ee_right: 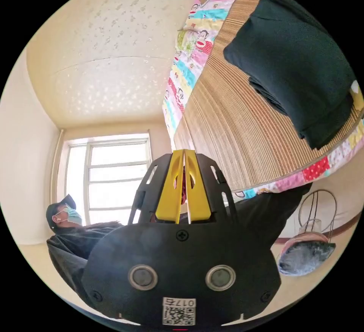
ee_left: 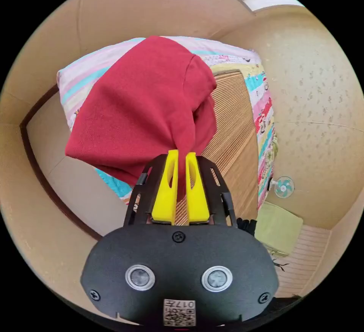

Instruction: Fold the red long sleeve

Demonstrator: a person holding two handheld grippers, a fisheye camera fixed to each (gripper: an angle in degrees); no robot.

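Note:
The red long sleeve (ee_left: 144,104) hangs bunched in the air over the bed, its cloth gathered down into my left gripper (ee_left: 181,154), whose yellow jaws are shut on a narrow fold of it. In the right gripper view, my right gripper (ee_right: 184,153) has its yellow jaws pressed together, with a sliver of red cloth (ee_right: 184,184) showing between them lower down. The rest of the garment is hidden from that view.
The bed carries a woven straw mat (ee_right: 235,134) over a colourful patchwork sheet (ee_left: 265,127). A folded dark green garment (ee_right: 299,66) lies on the mat. A small fan (ee_left: 284,186) is mounted on the wall. A person (ee_right: 72,229) sits by the window (ee_right: 110,176).

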